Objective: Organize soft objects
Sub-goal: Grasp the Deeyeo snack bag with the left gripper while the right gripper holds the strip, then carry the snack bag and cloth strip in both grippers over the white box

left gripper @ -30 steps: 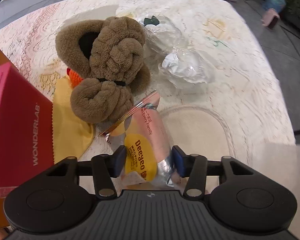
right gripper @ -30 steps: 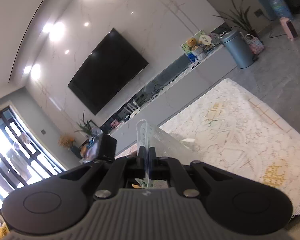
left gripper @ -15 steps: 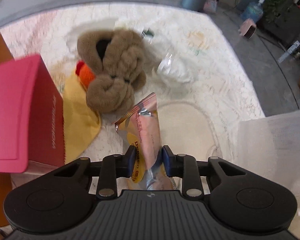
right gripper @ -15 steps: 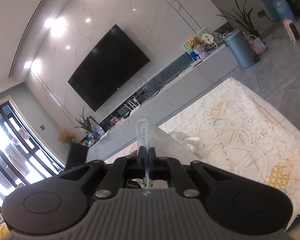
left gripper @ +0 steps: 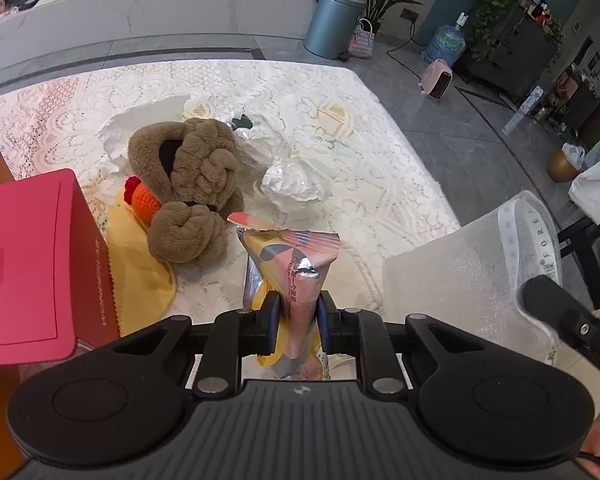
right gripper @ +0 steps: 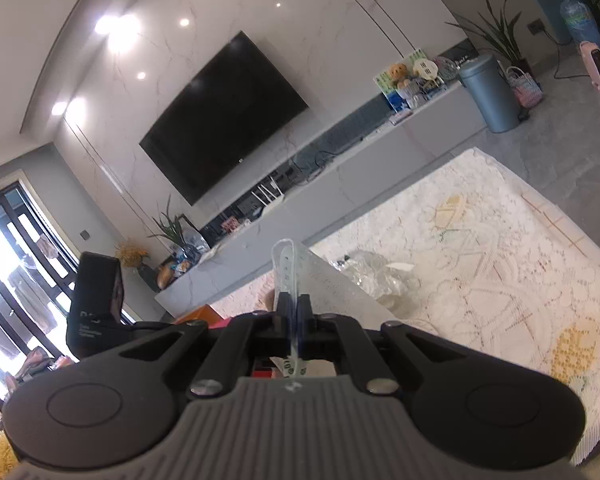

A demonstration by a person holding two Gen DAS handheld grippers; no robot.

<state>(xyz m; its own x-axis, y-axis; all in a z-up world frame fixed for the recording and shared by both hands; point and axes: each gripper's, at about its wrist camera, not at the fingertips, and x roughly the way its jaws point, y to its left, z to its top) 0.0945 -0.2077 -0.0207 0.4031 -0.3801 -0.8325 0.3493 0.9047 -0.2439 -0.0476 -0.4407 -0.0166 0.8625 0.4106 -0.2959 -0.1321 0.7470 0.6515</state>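
My left gripper (left gripper: 295,320) is shut on a pink and yellow wipes pack (left gripper: 296,268) and holds it above the lace-covered table (left gripper: 340,92). My right gripper (right gripper: 293,312) is shut on the rim of a white mesh bag (right gripper: 332,284); the bag also shows at the right in the left wrist view (left gripper: 460,280). A brown plush slipper pair (left gripper: 192,188) lies on the table beside an orange knitted toy (left gripper: 144,204) and a yellow cloth (left gripper: 140,280).
A pink box (left gripper: 32,264) stands at the left. Crumpled clear plastic bags (left gripper: 296,180) and white paper (left gripper: 140,120) lie behind the slippers. A round cream mat (left gripper: 364,264) lies under the pack. The table's right edge drops to a grey floor.
My left gripper closed on the wipes pack and lifted it off the table, pulling back and up. The mesh bag has come into the left wrist view at the right.
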